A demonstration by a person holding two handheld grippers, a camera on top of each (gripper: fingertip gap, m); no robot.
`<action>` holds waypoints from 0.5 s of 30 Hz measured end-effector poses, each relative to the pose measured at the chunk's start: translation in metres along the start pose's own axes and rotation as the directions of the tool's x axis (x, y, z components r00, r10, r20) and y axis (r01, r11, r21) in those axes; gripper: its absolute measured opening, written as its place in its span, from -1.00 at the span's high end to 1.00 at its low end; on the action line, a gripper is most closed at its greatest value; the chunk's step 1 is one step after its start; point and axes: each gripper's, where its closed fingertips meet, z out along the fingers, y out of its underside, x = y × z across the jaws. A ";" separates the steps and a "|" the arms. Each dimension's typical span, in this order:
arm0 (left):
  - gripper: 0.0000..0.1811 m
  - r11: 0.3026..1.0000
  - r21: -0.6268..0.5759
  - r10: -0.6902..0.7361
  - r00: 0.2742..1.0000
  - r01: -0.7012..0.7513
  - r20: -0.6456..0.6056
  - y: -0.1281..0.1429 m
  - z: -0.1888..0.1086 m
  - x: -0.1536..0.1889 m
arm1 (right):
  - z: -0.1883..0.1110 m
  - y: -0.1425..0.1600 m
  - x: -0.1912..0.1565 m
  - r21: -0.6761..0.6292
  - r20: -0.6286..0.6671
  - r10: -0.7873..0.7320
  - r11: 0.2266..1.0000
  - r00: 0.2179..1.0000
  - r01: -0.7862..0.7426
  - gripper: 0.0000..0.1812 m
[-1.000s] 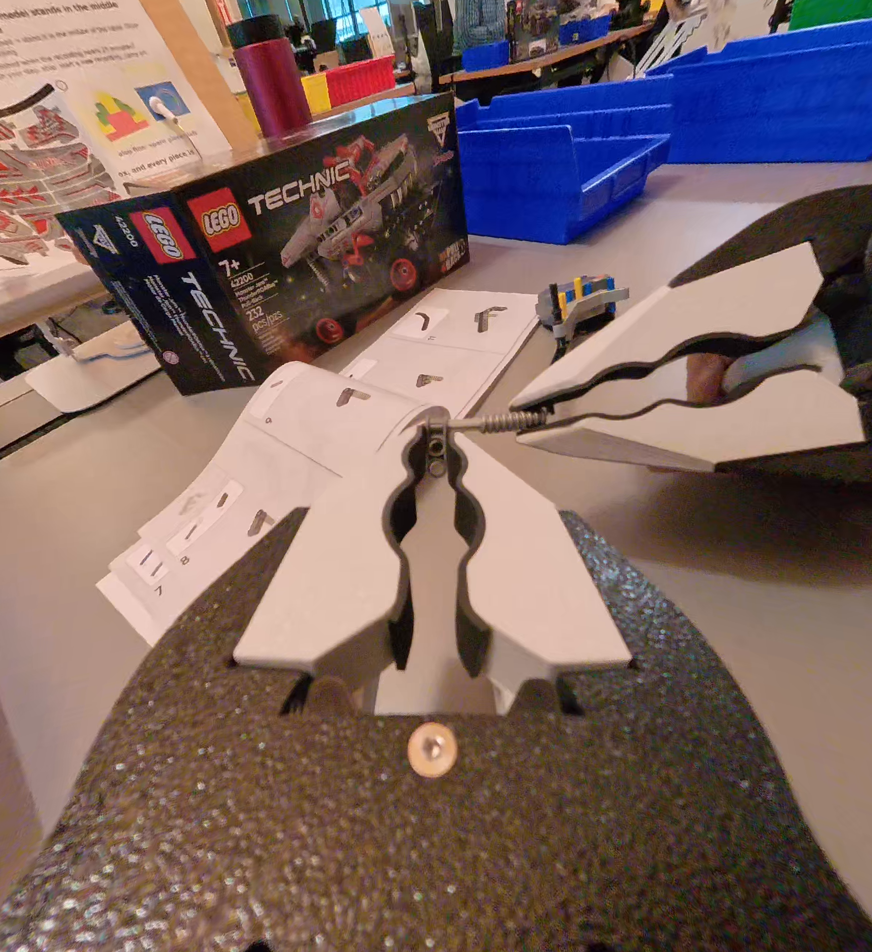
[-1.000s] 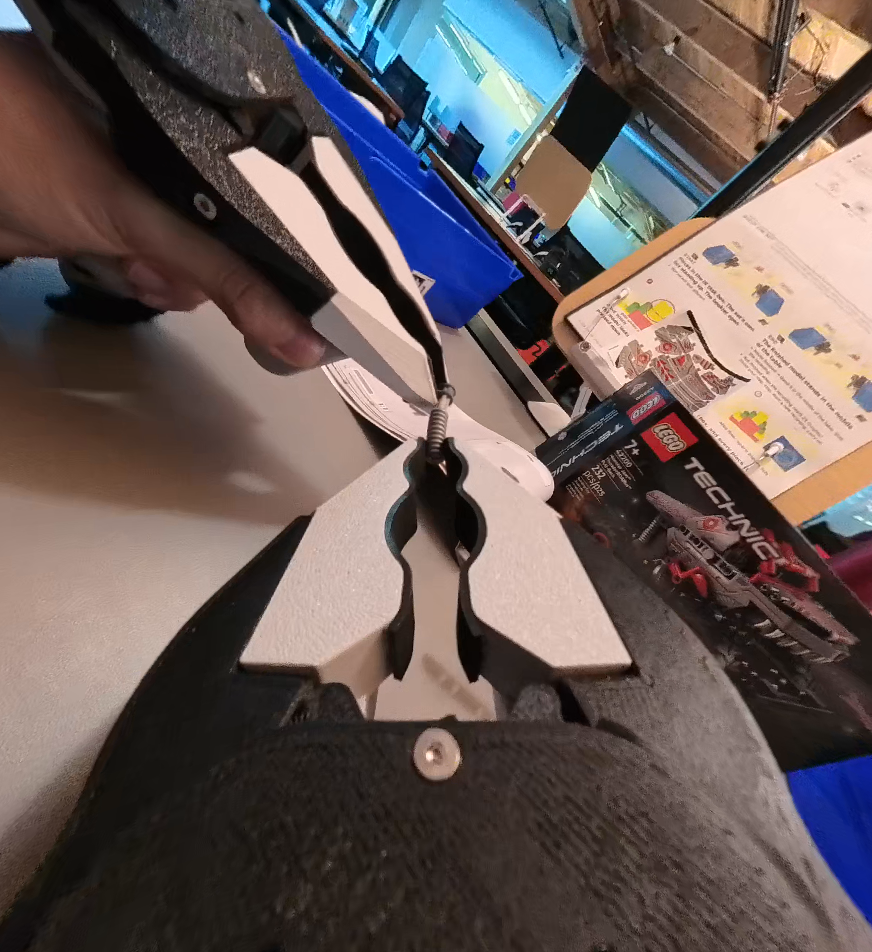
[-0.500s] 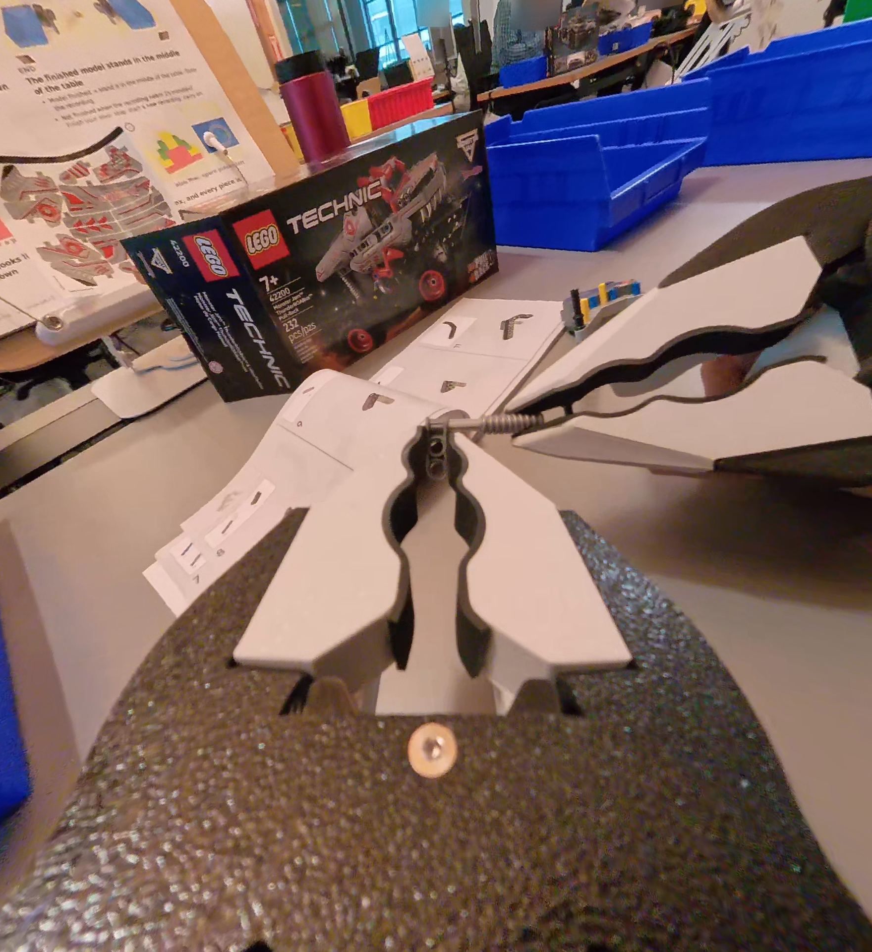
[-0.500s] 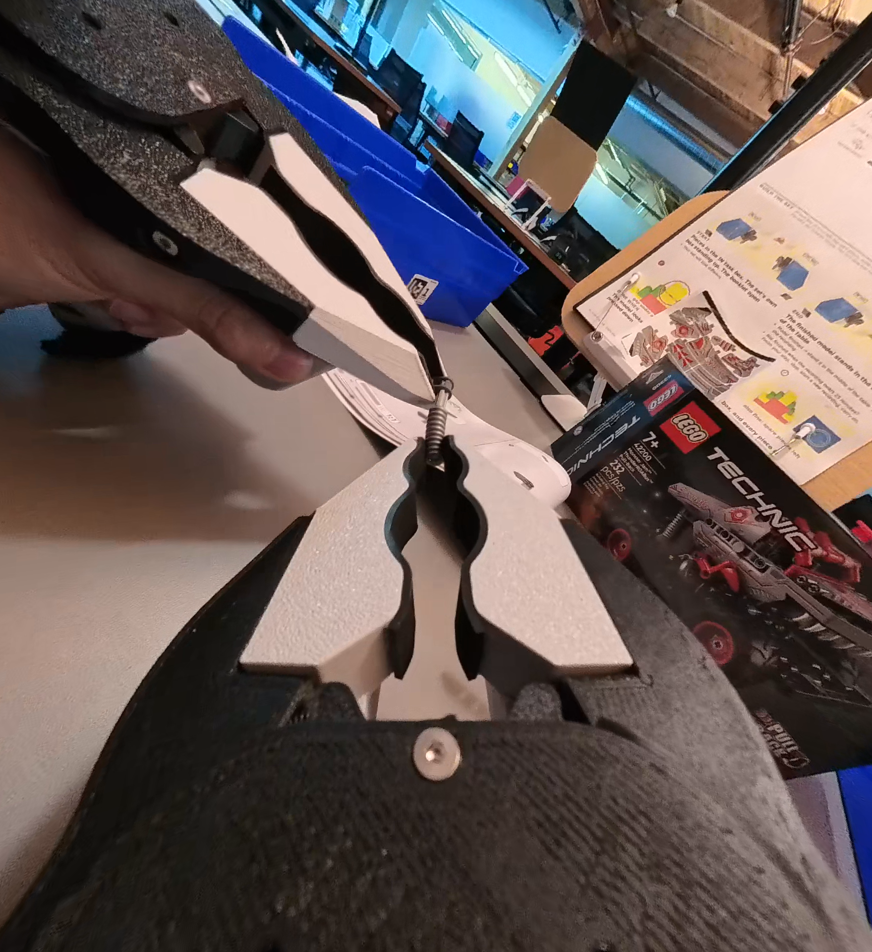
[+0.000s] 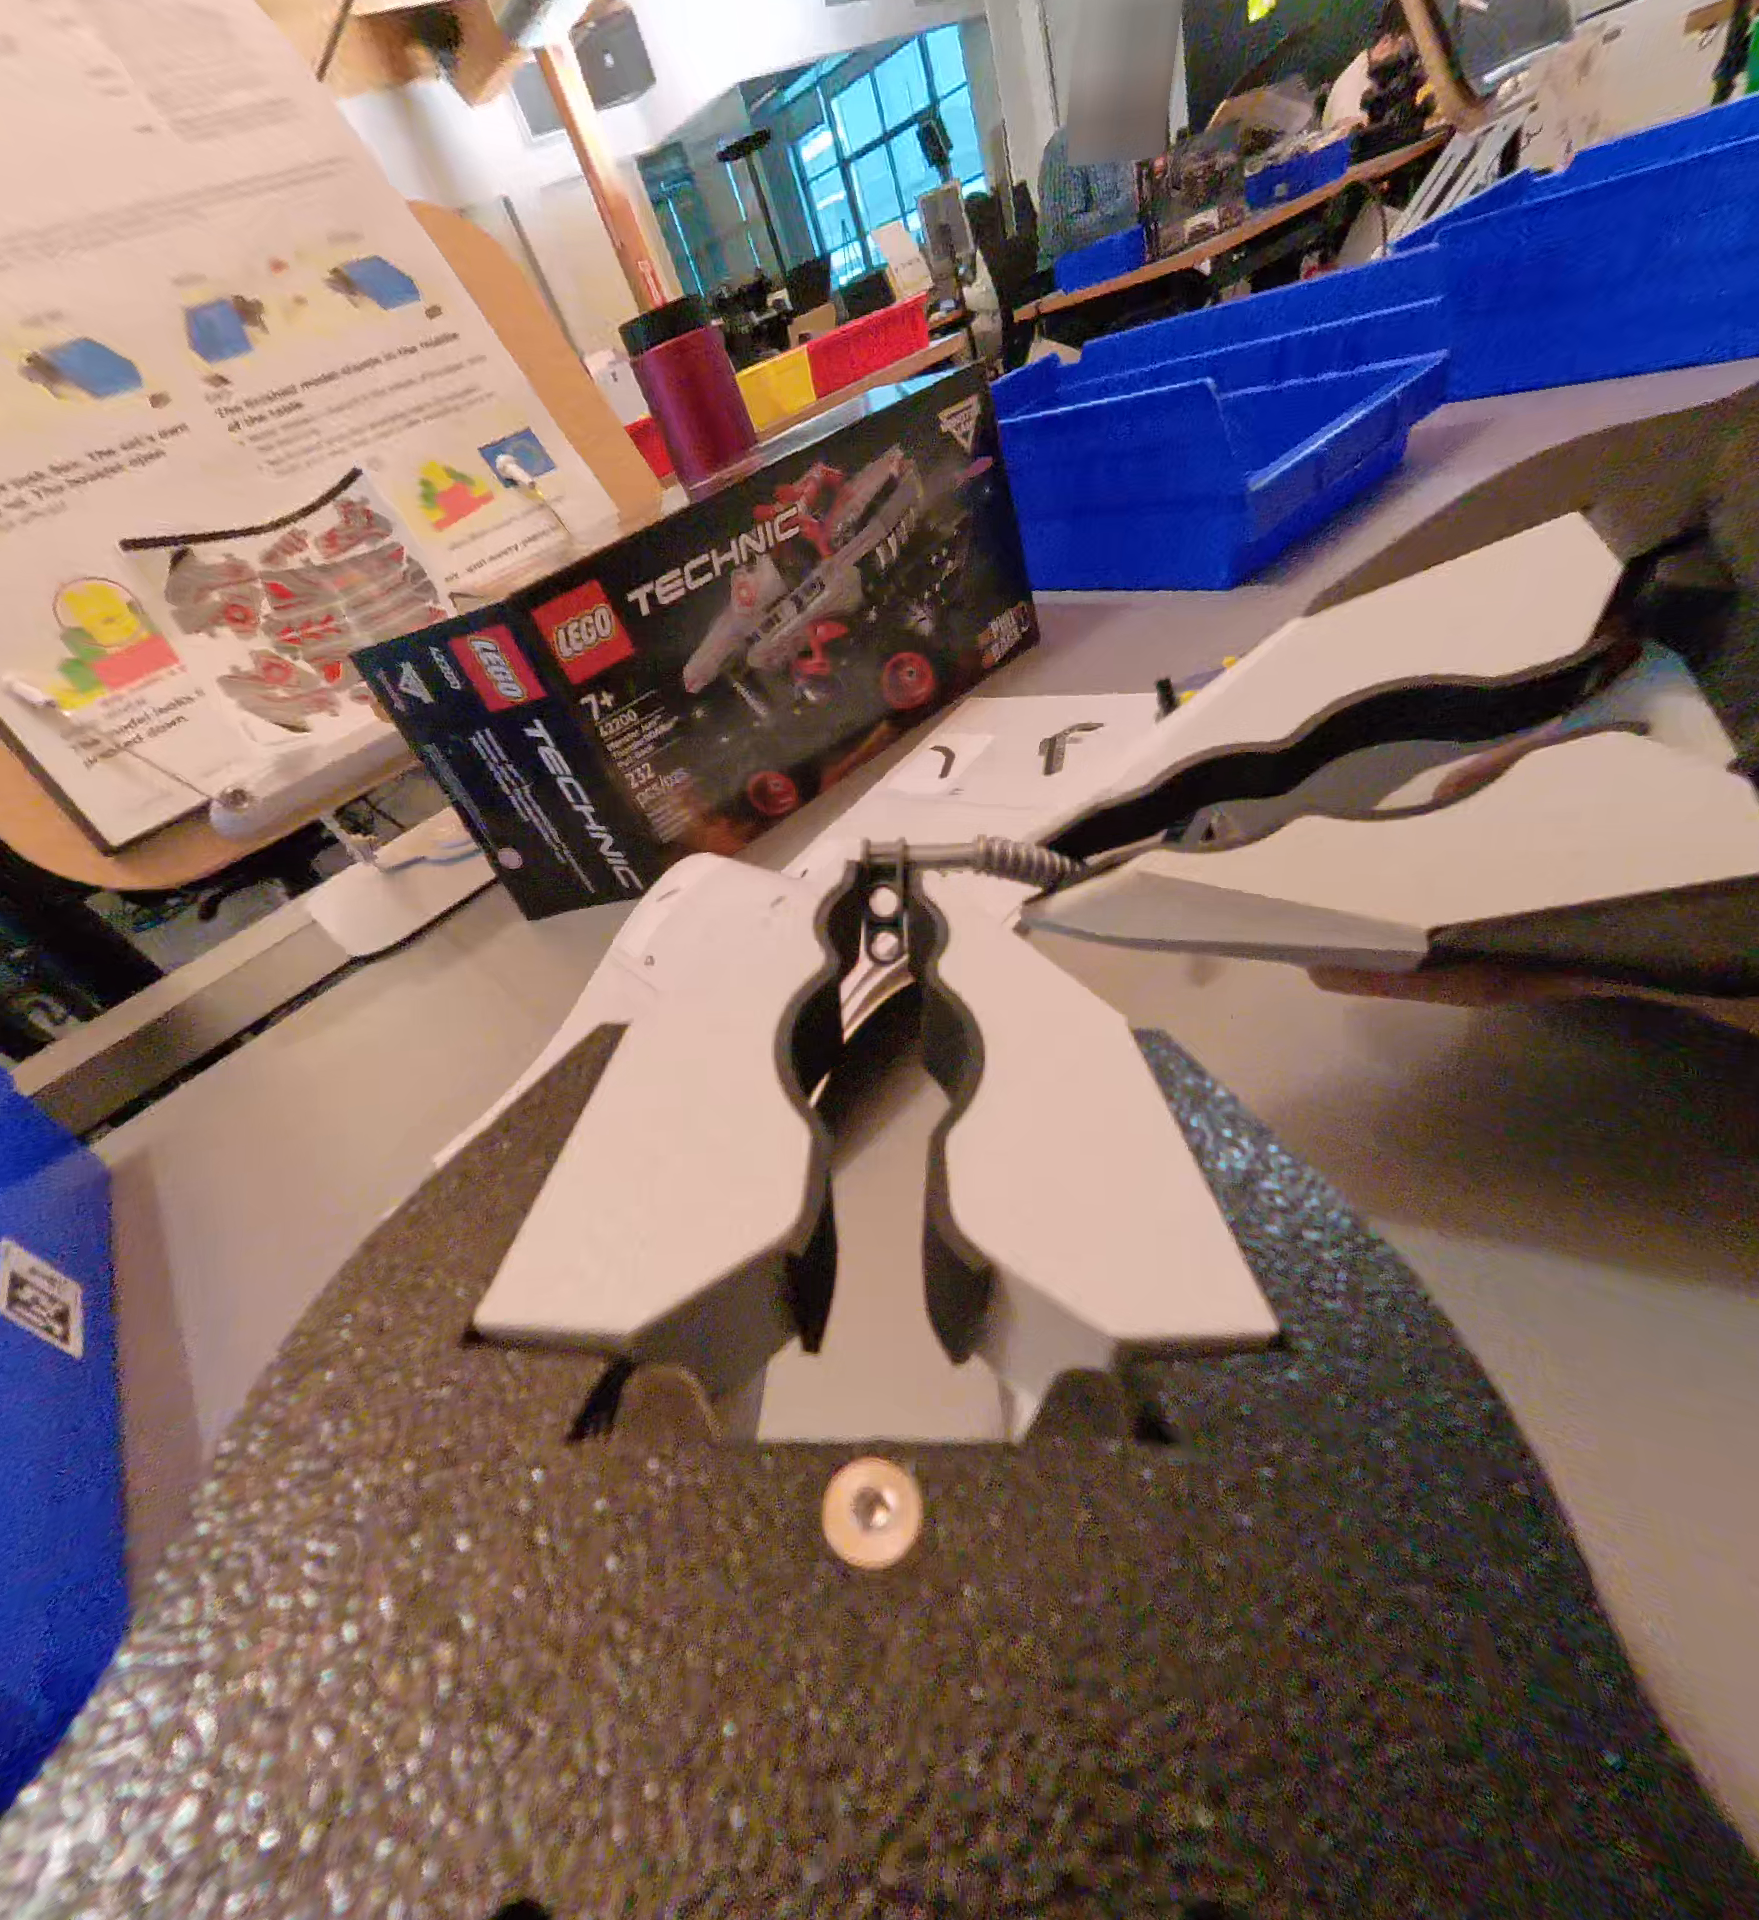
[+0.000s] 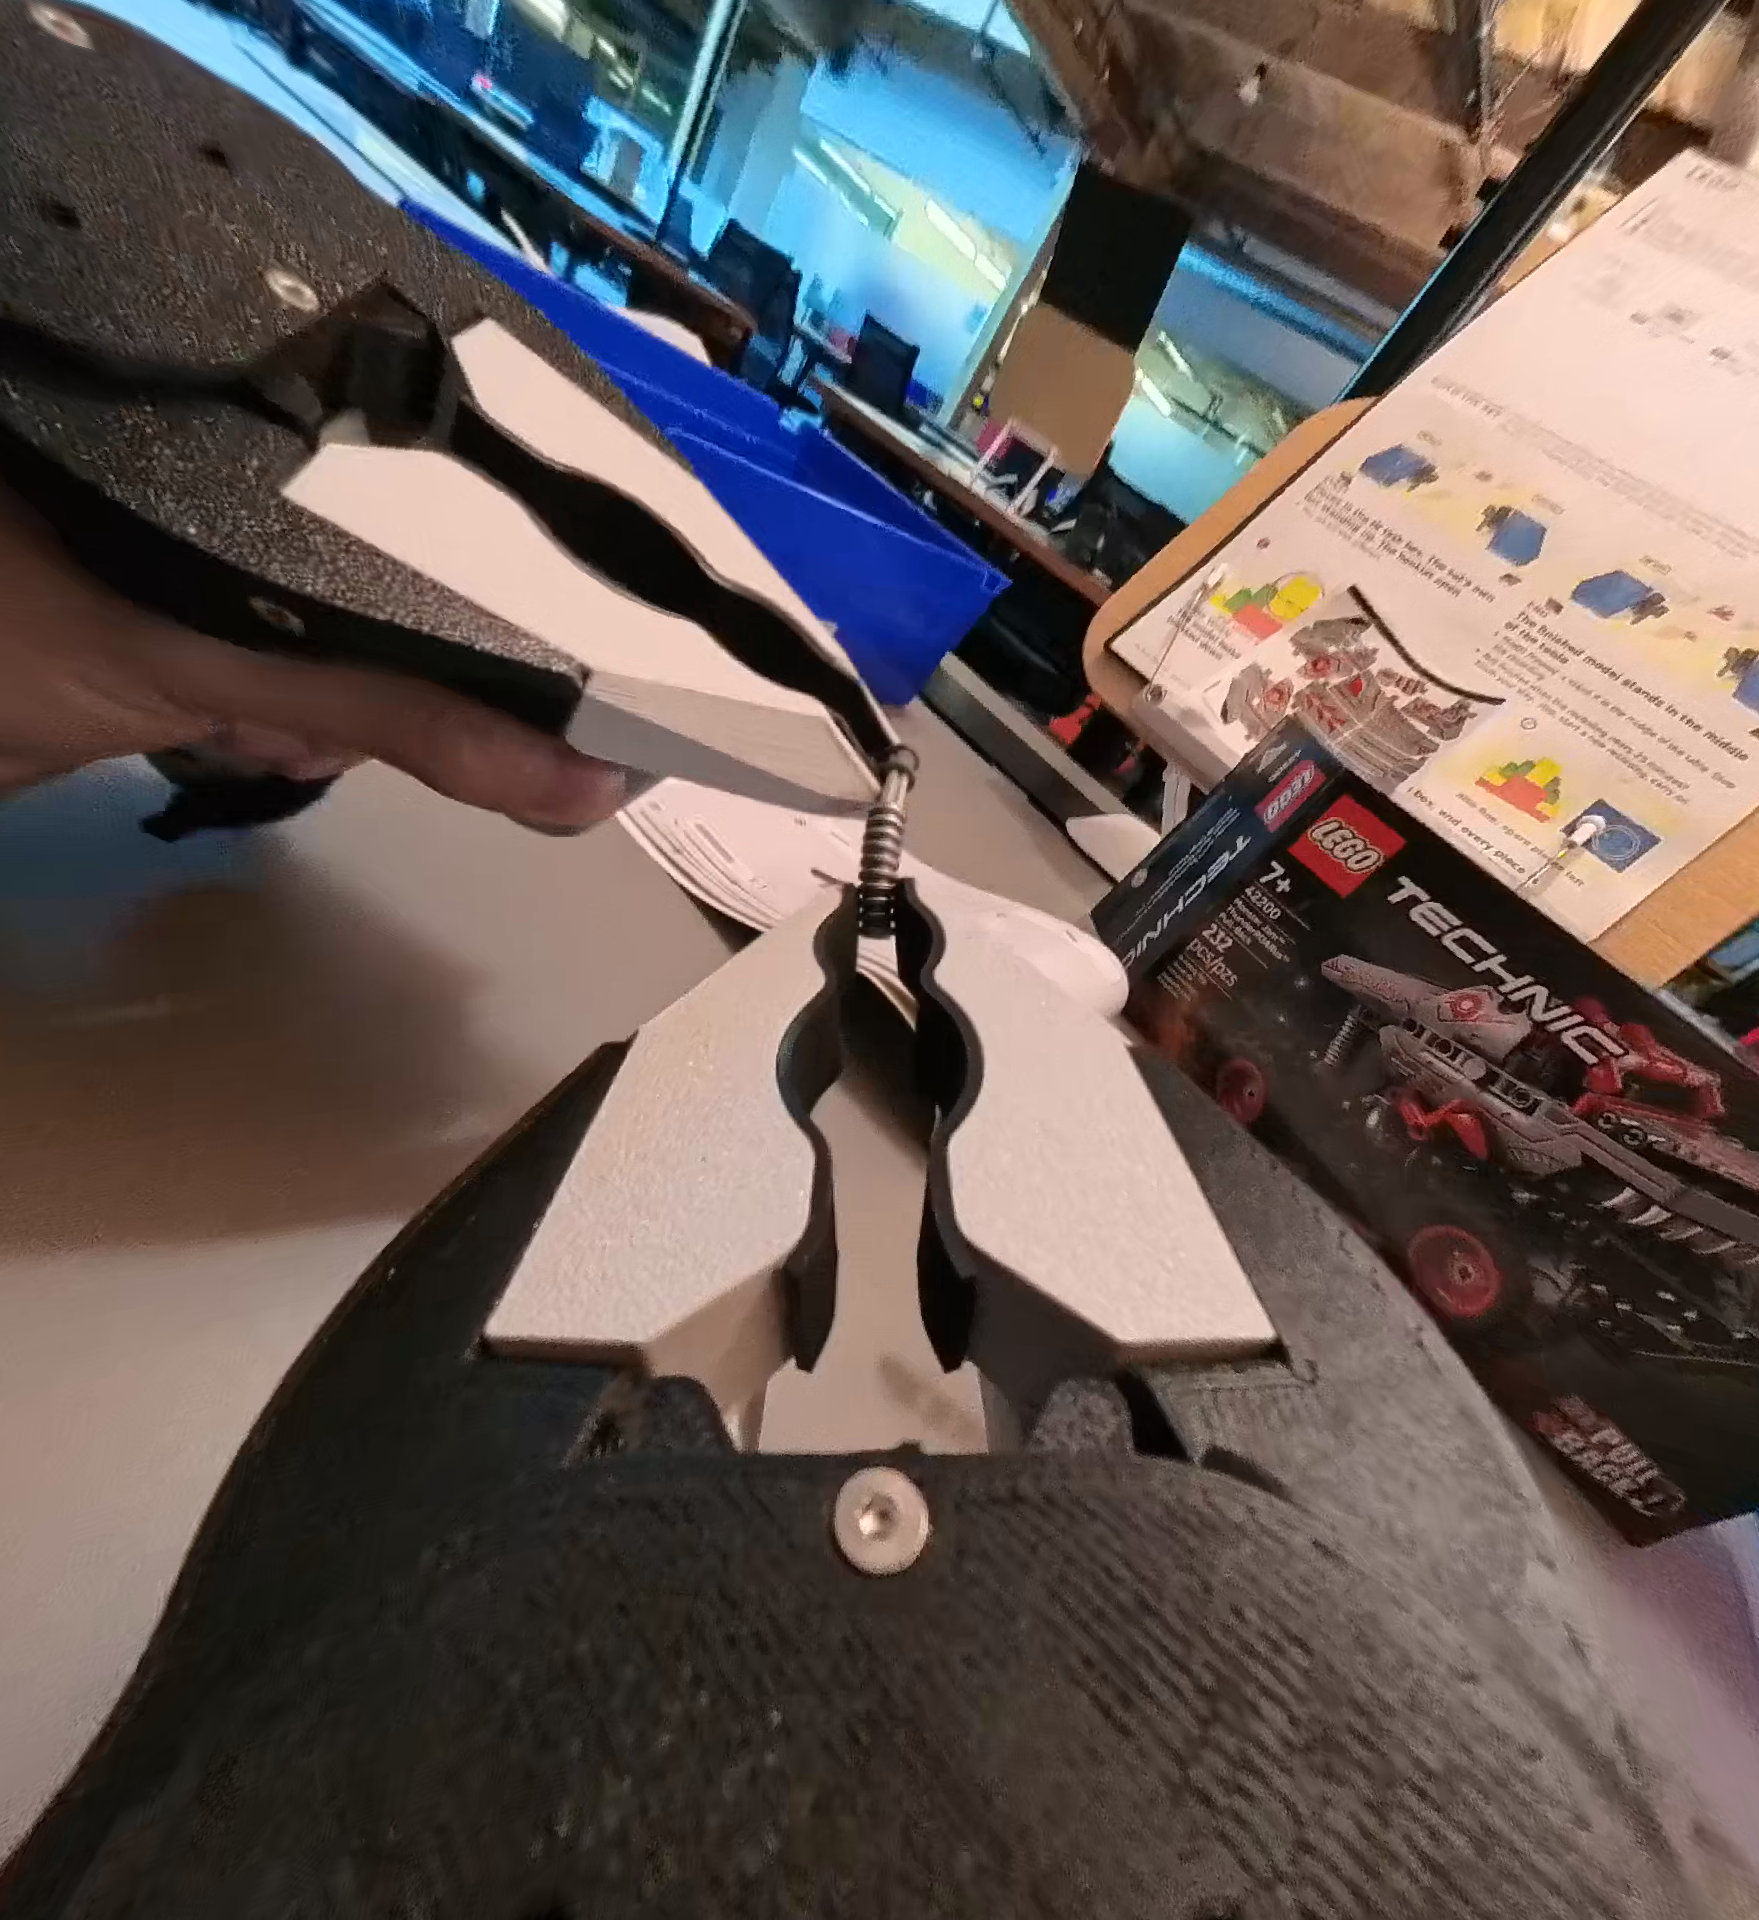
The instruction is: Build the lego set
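My left gripper [image 5: 880, 904] is shut on a small dark grey beam with holes [image 5: 883, 923], held above the table. My right gripper [image 5: 1051, 883] comes in from the right, shut on a grey spring shock absorber [image 5: 1010, 858] whose end meets the top of the beam. In the right wrist view my right gripper [image 6: 877, 920] grips the spring shock absorber [image 6: 880, 847]. There my left gripper [image 6: 870, 771] comes in from the upper left, clamped at the spring's far end. A hand [image 6: 355, 717] holds it. A small partial build [image 5: 1181, 686] is mostly hidden behind the right gripper.
The black Lego box [image 5: 750, 665] stands behind an open instruction booklet [image 5: 1000, 743] on the grey table [image 5: 1477, 1195]. Blue bins [image 5: 1218, 468] stand at the back right, another blue bin [image 5: 2, 1351] is close on the left. A poster board [image 5: 179, 416] and a maroon cup [image 5: 693, 416] stand behind the box. My left and right fingertips are right by each other.
Both grippers stay shut and joined at the spring and beam. They have shifted and tilted together, so the box sits further right in the left view and the partial build is now mostly covered.
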 end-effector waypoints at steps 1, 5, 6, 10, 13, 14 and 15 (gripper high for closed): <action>0.94 1.000 -0.004 -0.018 1.000 0.018 -0.010 0.001 0.001 0.000 | 0.001 0.003 0.001 -0.016 0.000 -0.002 1.000 1.000 0.002 0.96; 0.94 0.999 -0.034 0.032 0.999 -0.031 0.025 0.009 0.000 -0.003 | 0.006 0.007 -0.005 -0.051 0.026 -0.028 0.998 0.999 0.030 0.96; 0.94 0.994 -0.046 0.099 0.993 -0.096 0.063 0.009 -0.001 -0.004 | 0.007 0.009 -0.005 -0.064 0.023 -0.041 0.997 0.999 0.043 0.96; 0.93 0.927 -0.096 0.376 0.904 -0.363 0.204 0.002 -0.002 -0.007 | 0.009 0.010 -0.002 -0.073 0.002 -0.039 0.997 0.999 0.039 0.96; 0.94 0.921 -0.072 0.389 0.890 -0.383 0.238 -0.005 -0.003 -0.006 | 0.008 0.004 0.002 -0.035 -0.029 -0.018 0.999 0.999 0.017 0.96; 0.94 0.928 -0.050 0.369 0.900 -0.368 0.233 -0.007 -0.004 -0.005 | 0.008 0.002 0.003 -0.024 -0.034 -0.018 1.000 0.999 0.018 0.95; 0.94 0.940 -0.035 0.339 0.913 -0.340 0.229 -0.008 -0.006 -0.006 | 0.008 -0.001 0.002 -0.003 -0.037 -0.019 1.000 0.999 0.019 0.93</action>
